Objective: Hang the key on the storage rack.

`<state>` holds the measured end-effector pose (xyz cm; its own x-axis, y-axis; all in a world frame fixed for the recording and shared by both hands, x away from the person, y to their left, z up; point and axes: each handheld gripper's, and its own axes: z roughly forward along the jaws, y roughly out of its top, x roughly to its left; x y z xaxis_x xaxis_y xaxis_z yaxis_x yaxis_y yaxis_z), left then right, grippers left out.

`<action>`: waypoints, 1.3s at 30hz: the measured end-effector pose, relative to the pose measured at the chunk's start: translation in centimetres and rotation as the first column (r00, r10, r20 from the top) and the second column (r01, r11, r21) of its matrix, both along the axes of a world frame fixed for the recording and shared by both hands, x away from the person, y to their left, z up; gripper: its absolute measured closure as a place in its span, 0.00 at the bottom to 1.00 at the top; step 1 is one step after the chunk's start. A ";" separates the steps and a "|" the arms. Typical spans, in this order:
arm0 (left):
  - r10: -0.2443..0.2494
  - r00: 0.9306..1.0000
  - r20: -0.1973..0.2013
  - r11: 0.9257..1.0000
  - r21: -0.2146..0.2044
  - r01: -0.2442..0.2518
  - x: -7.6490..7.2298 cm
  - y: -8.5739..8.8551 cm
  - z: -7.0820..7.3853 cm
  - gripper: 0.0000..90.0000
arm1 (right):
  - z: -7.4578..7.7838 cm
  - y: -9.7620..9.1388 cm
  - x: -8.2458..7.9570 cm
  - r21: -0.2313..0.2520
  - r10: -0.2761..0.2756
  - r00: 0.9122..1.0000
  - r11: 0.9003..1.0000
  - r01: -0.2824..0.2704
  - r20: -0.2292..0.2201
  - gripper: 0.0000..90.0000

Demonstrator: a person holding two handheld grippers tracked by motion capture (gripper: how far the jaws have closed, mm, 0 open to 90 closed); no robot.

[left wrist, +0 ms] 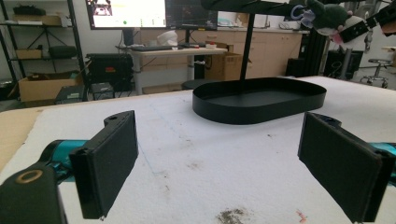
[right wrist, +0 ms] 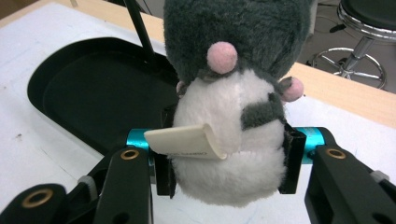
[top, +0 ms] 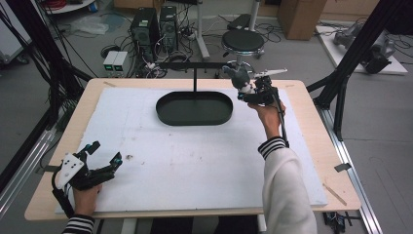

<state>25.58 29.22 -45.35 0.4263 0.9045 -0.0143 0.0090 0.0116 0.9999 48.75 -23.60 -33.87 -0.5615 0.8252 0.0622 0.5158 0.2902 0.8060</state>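
Beyond the white-covered table (top: 195,161), cables and computer towers (top: 155,27) crowd the floor.

Place: you're working in a robotics lab.
Floor: computer towers (top: 155,27) and loose cables (top: 180,29) lie behind your counter (top: 311,146).
Frame: black rig struts (top: 358,46) flank it.
Background: monitors (left wrist: 128,13), shelving (left wrist: 44,42), cardboard boxes (top: 302,17).

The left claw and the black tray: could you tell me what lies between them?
Nothing: in the left gripper view, bare white mat runs from the open left claw to the black tray.
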 end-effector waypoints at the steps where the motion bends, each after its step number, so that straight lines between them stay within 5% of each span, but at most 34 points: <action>1: 0.000 1.000 0.000 1.000 0.000 0.000 0.0 0.0 0.0 0.14 | -0.1 0.0 0.0 0.001 -0.002 1.000 1.000 0.002 -0.005 0.59; 21: 0.000 1.000 0.003 1.000 -0.002 0.000 0.0 -0.1 0.0 0.14 | -2.5 0.9 0.7 -0.025 0.013 0.997 1.000 -0.015 -0.074 0.57; 25: 0.001 1.000 0.004 1.000 -0.001 -0.001 0.0 -0.1 0.0 0.14 | -2.7 1.2 0.8 -0.037 0.035 0.997 0.999 -0.038 -0.076 0.47; 28: 0.001 1.000 0.004 1.000 -0.002 -0.001 0.0 -0.1 0.0 0.14 | -2.8 1.6 0.8 -0.054 0.031 0.996 0.998 -0.035 -0.079 0.16; 32: 0.001 1.000 0.001 1.000 -0.005 -0.001 0.0 0.0 0.0 0.14 | -2.3 1.5 0.3 -0.036 0.032 0.997 0.999 -0.034 -0.063 0.00; 35: 0.001 1.000 0.005 1.000 0.000 -0.001 0.0 -0.1 0.0 0.14 | -1.8 1.2 -0.2 -0.026 0.044 0.998 0.999 -0.045 -0.033 0.00; 39: 0.001 1.000 0.009 1.000 0.004 -0.001 -0.1 -0.1 0.0 0.14 | -0.9 -0.4 -2.5 0.048 0.108 0.992 0.993 -0.111 0.064 0.01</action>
